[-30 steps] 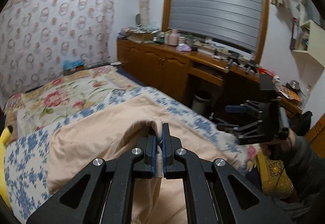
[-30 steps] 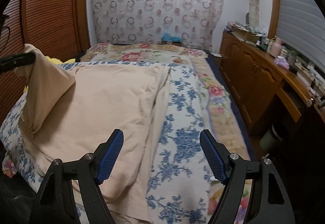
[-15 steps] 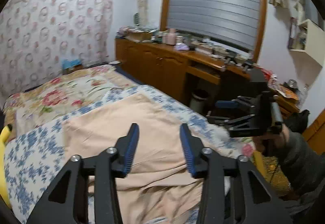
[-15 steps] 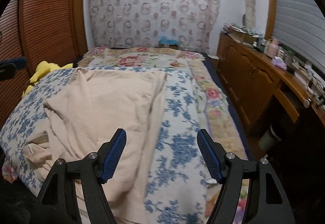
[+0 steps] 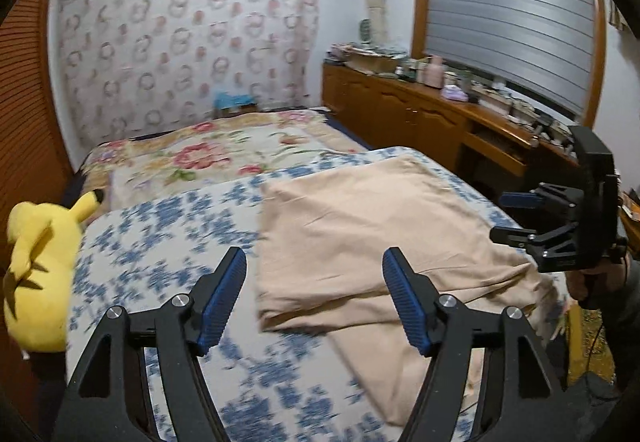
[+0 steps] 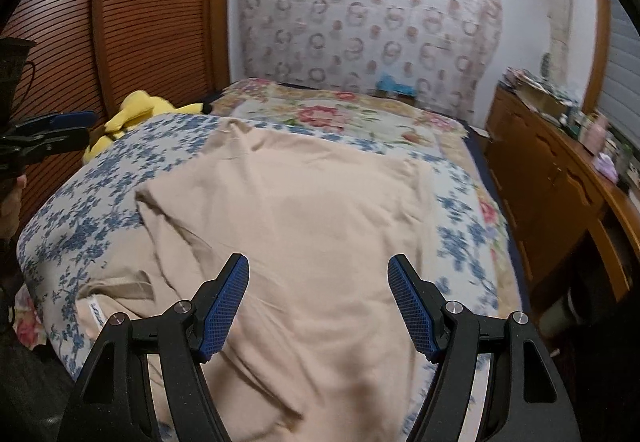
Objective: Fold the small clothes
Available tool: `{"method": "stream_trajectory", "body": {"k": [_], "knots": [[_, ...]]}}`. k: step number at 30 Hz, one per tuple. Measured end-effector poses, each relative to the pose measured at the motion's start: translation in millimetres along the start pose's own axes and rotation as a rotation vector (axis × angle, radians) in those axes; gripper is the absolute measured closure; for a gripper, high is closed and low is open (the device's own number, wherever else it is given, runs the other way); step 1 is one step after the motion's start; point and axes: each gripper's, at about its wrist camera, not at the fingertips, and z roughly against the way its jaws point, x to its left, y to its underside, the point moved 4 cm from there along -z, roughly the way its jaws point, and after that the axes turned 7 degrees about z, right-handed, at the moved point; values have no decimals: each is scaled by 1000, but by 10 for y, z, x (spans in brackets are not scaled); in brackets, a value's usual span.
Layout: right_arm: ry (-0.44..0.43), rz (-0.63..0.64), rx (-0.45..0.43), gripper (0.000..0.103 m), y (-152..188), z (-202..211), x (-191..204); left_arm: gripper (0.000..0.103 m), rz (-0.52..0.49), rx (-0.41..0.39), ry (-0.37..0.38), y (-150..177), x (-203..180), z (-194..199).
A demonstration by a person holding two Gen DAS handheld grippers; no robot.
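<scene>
Hovering over the beige garment [image 6: 304, 217], left gripper [image 5: 314, 294] jaws just opened, empty, right gripper [image 6: 318, 300] spread, floral bedspread [image 5: 168, 238] beneath

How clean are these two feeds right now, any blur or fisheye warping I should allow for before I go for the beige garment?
Left wrist view: blue floral quilt smeared by motion, left claw sharp. Right wrist view: beige garment softly blurred near the right claw. Both views: dark vignette corners, bowed walls, dim indoor light.

Beige garment [image 6: 304, 226]: near end, toward six o'clock, hidden behind gripper frame. Sideboard clutter [image 5: 460, 81], at two o'clock: blurred, too small to identify.
</scene>
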Motion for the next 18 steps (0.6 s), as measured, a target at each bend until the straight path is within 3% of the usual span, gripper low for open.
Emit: {"method": "stream_trajectory", "body": {"k": [18], "knots": [[-137, 158, 11, 29, -420, -437, 356, 31, 92, -21, -107, 195, 675, 148]]}}
